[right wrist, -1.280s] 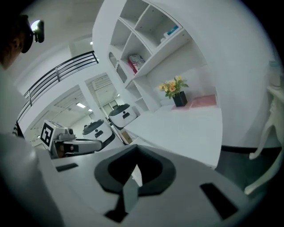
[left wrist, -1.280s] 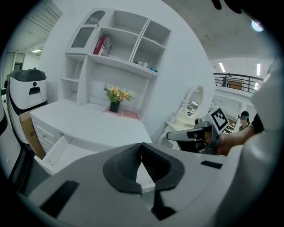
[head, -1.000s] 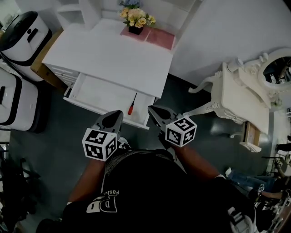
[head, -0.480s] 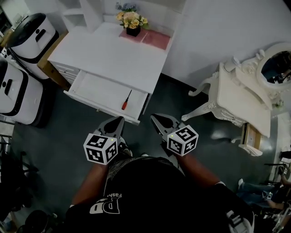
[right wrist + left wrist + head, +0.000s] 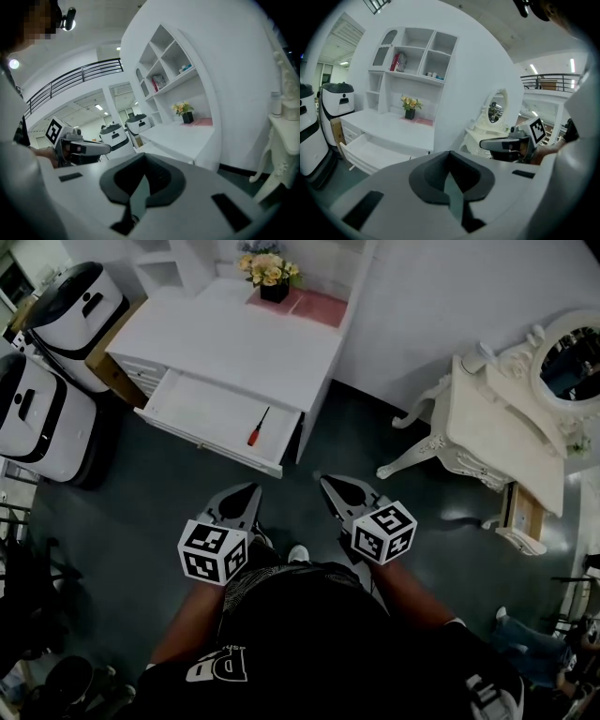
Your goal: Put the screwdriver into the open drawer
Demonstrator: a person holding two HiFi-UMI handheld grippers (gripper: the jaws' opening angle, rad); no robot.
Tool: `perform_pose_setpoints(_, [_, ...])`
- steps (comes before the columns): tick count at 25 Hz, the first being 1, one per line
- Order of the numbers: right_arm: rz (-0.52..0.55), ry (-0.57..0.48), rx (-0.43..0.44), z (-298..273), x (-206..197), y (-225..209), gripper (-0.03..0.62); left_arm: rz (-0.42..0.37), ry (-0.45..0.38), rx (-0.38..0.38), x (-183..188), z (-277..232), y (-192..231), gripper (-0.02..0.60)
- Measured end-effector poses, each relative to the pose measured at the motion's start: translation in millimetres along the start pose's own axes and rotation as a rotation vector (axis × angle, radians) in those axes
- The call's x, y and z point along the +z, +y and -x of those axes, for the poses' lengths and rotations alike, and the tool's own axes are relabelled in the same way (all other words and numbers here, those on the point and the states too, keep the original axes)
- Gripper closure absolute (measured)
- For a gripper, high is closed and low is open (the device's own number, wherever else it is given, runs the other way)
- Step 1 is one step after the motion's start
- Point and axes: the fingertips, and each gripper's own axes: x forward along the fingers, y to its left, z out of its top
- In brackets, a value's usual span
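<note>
Screwdriver (image 5: 257, 427) had red handle, blk shaft. Drawer (image 5: 192, 404) & desk (image 5: 234, 348) were white. Flowers (image 5: 265, 268) yellow, pot (image 5: 274, 292) blk, mat (image 5: 319, 307) pink. Floor (image 5: 356, 442) dk grey. Left gripper (image 5: 246, 491) & right gripper (image 5: 330, 482) cubes: blk-wht squares.

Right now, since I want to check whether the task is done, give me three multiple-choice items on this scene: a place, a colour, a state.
1. Where does the screwdriver lie in the head view?
A. at the left end of the open drawer
B. in that drawer, near its right end
C. outside the drawer

2. What colour is its handle?
A. red
B. blue
C. green

3. How do the jaws of the right gripper stand?
A. wide apart
B. shut on the screwdriver
C. together, nothing between them

Answers:
1. B, it rests inside the drawer by the right end.
2. A, the handle shows red.
3. C, the right gripper view shows the jaws closed and empty.
</note>
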Motion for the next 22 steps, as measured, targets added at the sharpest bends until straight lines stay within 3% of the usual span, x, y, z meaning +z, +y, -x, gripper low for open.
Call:
perform_pose_setpoints(11, [0.023,-0.010,-0.025,8,5,23,0.586,-0.025,-0.022,-0.040,13,12,-1,0.566])
perform_pose_setpoints(22, [0.010,-0.033,-0.097,-22,15,54,0.586,-0.048,0.001,-0.113,21,26,34,0.566])
